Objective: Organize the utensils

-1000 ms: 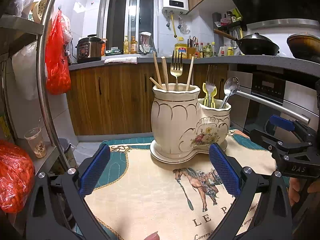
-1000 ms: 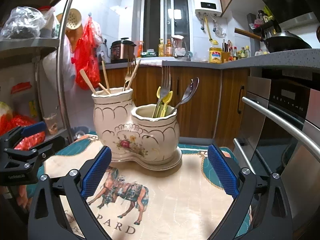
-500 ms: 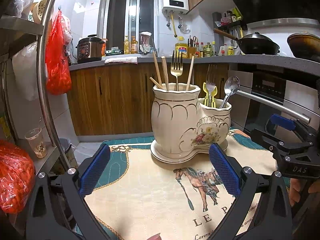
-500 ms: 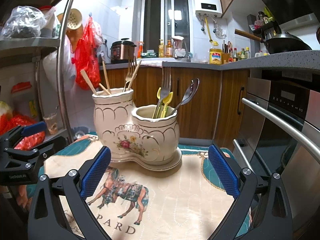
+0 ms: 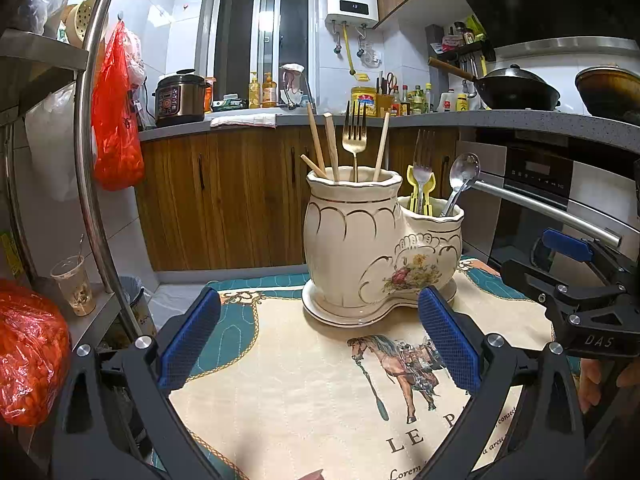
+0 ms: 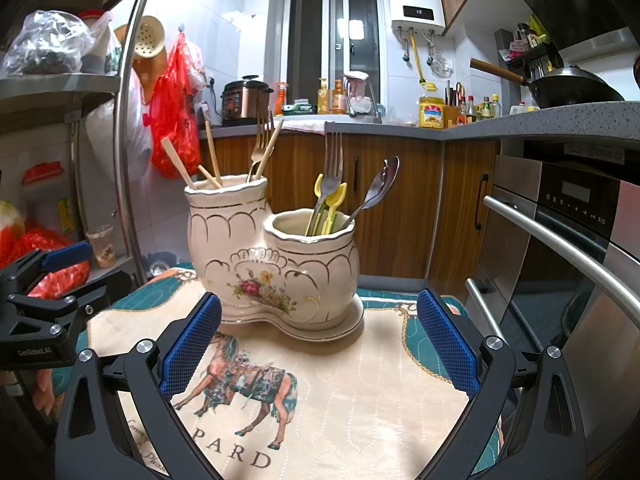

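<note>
A cream double ceramic holder (image 5: 360,248) (image 6: 272,256) stands on a saucer on the horse-print cloth (image 5: 304,392). Its tall pot holds wooden chopsticks (image 5: 320,144) and a gold fork (image 5: 354,136). Its short pot (image 6: 312,240) holds a silver fork (image 6: 332,160), a yellow utensil (image 6: 330,204) and a spoon (image 6: 380,184). My left gripper (image 5: 320,340) is open and empty, just short of the holder. My right gripper (image 6: 318,344) is open and empty in front of the short pot. Each gripper shows at the edge of the other view.
A metal rack (image 5: 92,184) with red bags (image 5: 116,120) stands at the left. An oven with a bar handle (image 6: 560,248) is close on the right. Wooden cabinets and a cluttered counter (image 5: 256,120) lie behind.
Almost nothing differs; the right gripper has edged very slightly, and both stay open and empty.
</note>
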A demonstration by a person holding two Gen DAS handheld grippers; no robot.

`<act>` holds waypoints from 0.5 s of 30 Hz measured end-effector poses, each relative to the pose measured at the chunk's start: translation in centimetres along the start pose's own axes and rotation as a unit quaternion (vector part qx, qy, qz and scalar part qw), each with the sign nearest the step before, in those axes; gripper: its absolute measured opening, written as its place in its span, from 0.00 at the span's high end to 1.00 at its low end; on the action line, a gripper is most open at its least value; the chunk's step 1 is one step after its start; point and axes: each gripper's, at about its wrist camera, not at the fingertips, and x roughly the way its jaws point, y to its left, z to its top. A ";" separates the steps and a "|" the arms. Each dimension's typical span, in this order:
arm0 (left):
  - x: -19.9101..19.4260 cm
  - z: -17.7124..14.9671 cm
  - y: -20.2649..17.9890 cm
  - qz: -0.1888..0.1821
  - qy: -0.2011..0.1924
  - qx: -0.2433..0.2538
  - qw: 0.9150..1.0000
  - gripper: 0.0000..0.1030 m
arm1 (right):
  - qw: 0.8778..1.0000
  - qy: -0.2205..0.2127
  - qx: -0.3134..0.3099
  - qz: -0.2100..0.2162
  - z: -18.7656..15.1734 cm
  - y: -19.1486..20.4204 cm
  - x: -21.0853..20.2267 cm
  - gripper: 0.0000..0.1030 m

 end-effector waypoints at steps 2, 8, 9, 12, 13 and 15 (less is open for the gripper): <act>0.0 0.0 0.0 0.000 0.000 0.000 1.000 0.05 | 1.000 0.000 0.000 0.000 0.0 0.0 0.0 0.05; 0.0 0.0 0.0 0.000 0.000 0.000 1.000 0.05 | 1.000 0.000 0.000 0.000 0.0 0.0 0.0 0.05; 0.0 0.0 0.0 0.000 0.001 0.000 1.000 0.05 | 1.000 0.000 0.000 0.000 0.0 0.0 0.0 0.05; -0.1 0.0 0.1 0.001 0.001 0.000 1.000 0.05 | 1.000 0.000 0.000 0.000 0.0 0.0 0.0 0.05; -0.1 0.0 0.1 0.001 0.000 0.000 1.000 0.05 | 1.000 0.000 0.000 0.000 0.0 0.0 0.0 0.05; -0.1 0.0 0.1 0.001 0.000 0.000 1.000 0.05 | 1.000 0.000 0.000 0.000 0.0 0.0 0.0 0.05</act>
